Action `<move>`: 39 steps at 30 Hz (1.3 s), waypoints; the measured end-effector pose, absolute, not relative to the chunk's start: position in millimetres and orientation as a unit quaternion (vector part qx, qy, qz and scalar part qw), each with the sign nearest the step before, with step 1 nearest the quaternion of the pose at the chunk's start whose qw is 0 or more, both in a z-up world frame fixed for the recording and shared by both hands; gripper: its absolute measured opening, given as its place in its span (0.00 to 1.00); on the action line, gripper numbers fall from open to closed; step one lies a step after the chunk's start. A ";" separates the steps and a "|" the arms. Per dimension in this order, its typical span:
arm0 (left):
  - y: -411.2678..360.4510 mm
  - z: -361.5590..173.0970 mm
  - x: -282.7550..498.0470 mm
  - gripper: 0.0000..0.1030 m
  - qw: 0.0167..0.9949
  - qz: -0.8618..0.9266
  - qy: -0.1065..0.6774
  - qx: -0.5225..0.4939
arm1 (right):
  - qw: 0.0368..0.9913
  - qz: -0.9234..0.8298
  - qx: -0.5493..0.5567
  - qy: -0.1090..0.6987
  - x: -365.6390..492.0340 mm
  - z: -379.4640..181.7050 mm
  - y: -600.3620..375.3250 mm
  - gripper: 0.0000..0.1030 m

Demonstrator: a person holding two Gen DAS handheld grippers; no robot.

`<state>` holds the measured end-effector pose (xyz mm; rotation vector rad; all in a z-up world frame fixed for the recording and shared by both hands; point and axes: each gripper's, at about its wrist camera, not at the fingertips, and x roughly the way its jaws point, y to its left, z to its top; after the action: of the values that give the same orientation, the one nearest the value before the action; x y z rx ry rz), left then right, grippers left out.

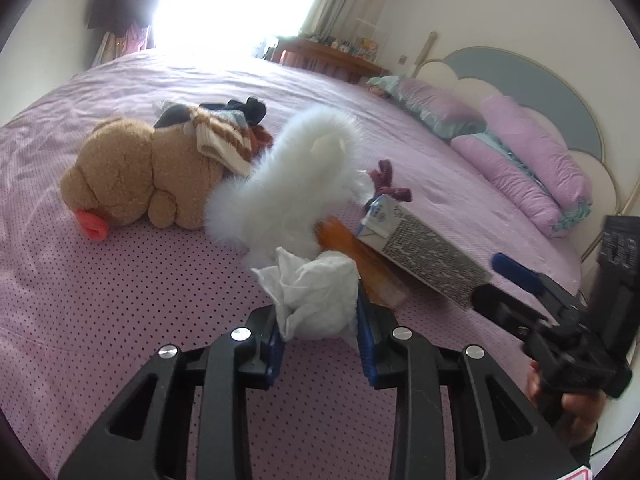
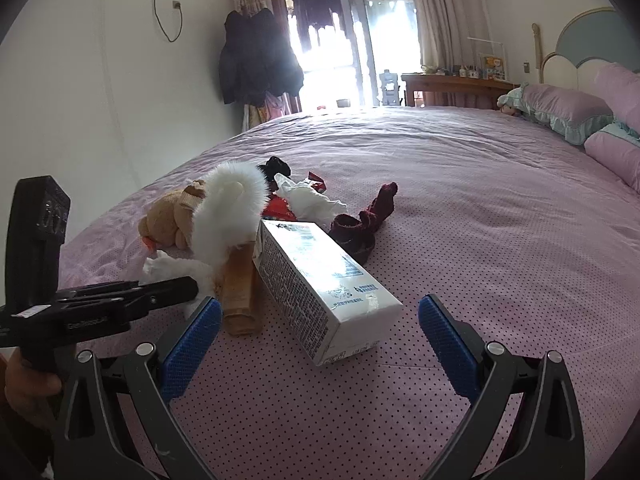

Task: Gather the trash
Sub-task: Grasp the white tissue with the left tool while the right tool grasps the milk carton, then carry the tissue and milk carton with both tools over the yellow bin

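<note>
Daylight poured in from the window (image 1: 224, 0) and blew out to pure white in the left wrist view, washing the far bed (image 1: 120, 320) with glare. Both fisheye pictures curved strongly at their dark corners. The right gripper (image 1: 560, 320) showed slight motion blur.

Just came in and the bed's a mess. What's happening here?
A person with a gripper in each hand is clearing trash off the bed. The left gripper has closed on a crumpled tissue. The right gripper is open, its fingers either side of the near end of a milk carton, not gripping. A teddy bear, a white fluffy thing and socks lie around.
</note>
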<state>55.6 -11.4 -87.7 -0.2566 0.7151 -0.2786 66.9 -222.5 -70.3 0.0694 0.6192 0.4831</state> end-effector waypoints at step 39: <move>-75.7 -62.1 16.5 0.31 0.905 -0.235 0.341 -0.092 | 0.923 0.238 0.055 0.297 16.7 -65.7 -260.3 0.51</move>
<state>16.5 -75.6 -62.1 -0.1893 0.7047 -0.4864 16.7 -260.3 -65.7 0.1125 0.6103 0.4896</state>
